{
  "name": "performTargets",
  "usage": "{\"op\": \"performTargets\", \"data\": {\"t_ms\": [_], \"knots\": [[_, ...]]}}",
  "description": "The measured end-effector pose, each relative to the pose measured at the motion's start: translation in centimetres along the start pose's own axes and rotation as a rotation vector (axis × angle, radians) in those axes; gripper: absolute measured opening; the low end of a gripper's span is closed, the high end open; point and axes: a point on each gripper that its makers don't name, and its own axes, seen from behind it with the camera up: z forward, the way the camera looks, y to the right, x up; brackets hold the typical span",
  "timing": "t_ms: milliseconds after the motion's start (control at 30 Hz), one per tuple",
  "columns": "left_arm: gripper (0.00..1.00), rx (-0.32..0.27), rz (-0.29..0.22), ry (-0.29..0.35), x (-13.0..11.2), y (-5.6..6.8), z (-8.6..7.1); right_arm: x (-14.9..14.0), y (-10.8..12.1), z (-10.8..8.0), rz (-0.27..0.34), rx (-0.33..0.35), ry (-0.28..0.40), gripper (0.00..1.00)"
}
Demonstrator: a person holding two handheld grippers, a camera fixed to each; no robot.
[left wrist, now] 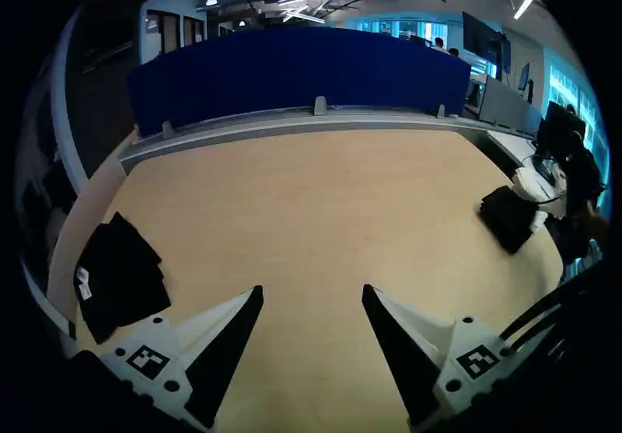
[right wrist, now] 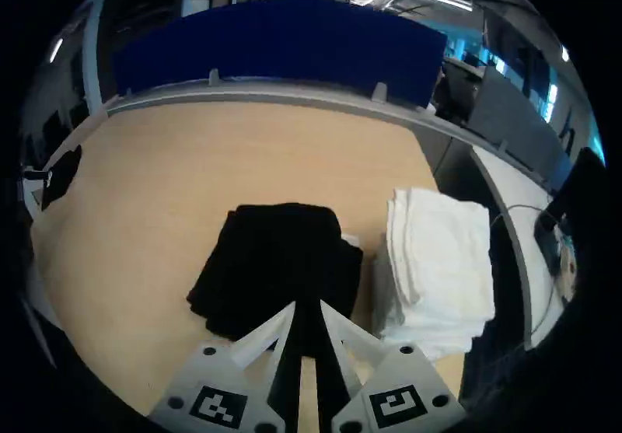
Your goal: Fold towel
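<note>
left gripper jaws spread; right gripper jaws nearly together at one folded black towel, grip unclear, beside one folded white towel pile.

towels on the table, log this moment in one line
left gripper: open, over table | right gripper: fingers close-set at black towel stack, grip unclear | white towel stack: beside it

Folded black towel lies flat, w/ stack of folded white towels just beside.
</note>
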Motion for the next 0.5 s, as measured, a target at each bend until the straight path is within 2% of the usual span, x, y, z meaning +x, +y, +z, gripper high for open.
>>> {"op": "performTargets", "data": {"t_ms": [267, 500], "knots": [[0.94, 0.012, 0.006, -0.004, 0.0, -0.4, -0.3, -5.4, 0.6, 1.2, 0.081, -0.02, -0.084, 0.08], [0.94, 0.015, 0.013, -0.005, 0.1, -0.2, -0.5, -7.5, 0.4, 2.1, 0.091, -0.039, -0.118, 0.08]]}}
